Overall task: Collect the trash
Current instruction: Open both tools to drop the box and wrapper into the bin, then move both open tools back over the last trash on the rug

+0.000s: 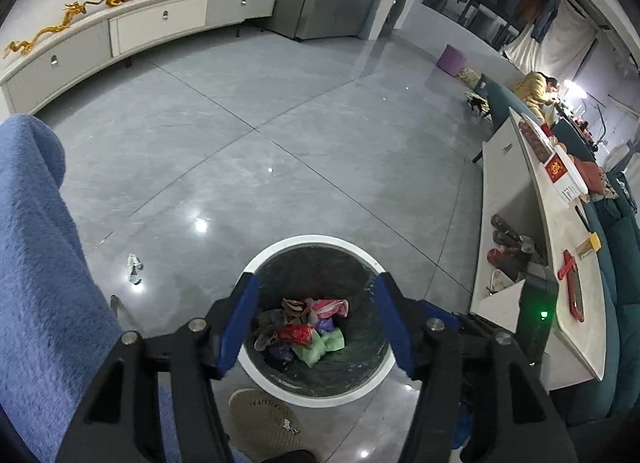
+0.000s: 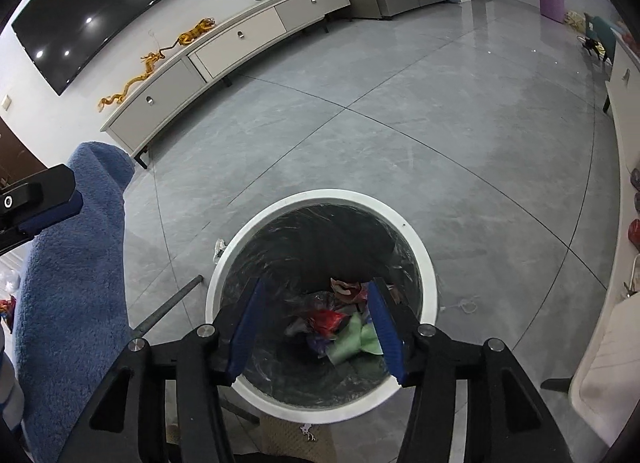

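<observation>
A round white-rimmed trash bin (image 1: 280, 247) with a black liner stands on the grey floor; it also shows in the right wrist view (image 2: 424, 255). Crumpled red, green, pink and purple wrappers (image 1: 308, 337) lie at its bottom, also seen in the right wrist view (image 2: 336, 327). My left gripper (image 1: 316, 283) is open and empty above the bin mouth. My right gripper (image 2: 316, 289) is open and empty above the bin too. A small white scrap (image 1: 134, 269) lies on the floor left of the bin; it peeks out beside the rim in the right wrist view (image 2: 219, 247).
A blue fleece sleeve (image 1: 36, 263) fills the left side. A slipper (image 1: 264, 419) is just in front of the bin. A white low table (image 1: 560, 263) with clutter and a teal sofa (image 1: 624, 303) stand right. A long TV cabinet (image 2: 224, 47) is at the back.
</observation>
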`<state>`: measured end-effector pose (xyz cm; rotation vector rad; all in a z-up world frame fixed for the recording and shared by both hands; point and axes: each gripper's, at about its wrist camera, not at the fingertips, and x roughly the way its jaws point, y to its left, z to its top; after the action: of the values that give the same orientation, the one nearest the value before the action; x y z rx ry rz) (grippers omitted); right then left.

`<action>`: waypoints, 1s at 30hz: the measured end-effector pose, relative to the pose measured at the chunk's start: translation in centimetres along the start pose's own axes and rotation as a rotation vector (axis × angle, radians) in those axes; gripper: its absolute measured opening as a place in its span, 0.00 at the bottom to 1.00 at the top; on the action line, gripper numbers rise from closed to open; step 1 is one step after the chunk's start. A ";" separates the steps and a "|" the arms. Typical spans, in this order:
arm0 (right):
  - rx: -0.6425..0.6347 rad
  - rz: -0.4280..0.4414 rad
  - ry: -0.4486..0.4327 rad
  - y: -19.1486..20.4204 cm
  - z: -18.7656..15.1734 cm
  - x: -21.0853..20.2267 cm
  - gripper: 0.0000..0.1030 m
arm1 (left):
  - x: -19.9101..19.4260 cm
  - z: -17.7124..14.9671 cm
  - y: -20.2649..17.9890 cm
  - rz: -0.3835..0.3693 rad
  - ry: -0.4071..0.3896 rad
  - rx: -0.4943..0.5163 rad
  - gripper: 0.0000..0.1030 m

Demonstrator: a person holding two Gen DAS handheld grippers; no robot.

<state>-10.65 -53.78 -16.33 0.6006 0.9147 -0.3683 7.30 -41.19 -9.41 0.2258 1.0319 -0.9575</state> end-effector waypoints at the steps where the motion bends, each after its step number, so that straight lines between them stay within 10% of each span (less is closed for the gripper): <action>1: -0.001 -0.001 -0.002 0.0 0.0 -0.3 0.50 | -0.5 -0.2 0.0 0.017 -0.009 0.002 0.57; 14: -0.066 0.053 -0.095 5.1 0.1 -5.8 0.51 | -11.1 -4.4 2.7 0.273 -0.205 -0.020 0.57; 30: -0.220 0.133 -0.155 14.3 -1.2 -10.0 0.56 | -20.1 -9.5 6.8 0.370 -0.341 -0.118 0.57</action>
<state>-9.34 -41.46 -3.99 0.4222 0.7499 -0.1883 3.23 -20.32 -0.05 0.1413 0.6973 -0.5721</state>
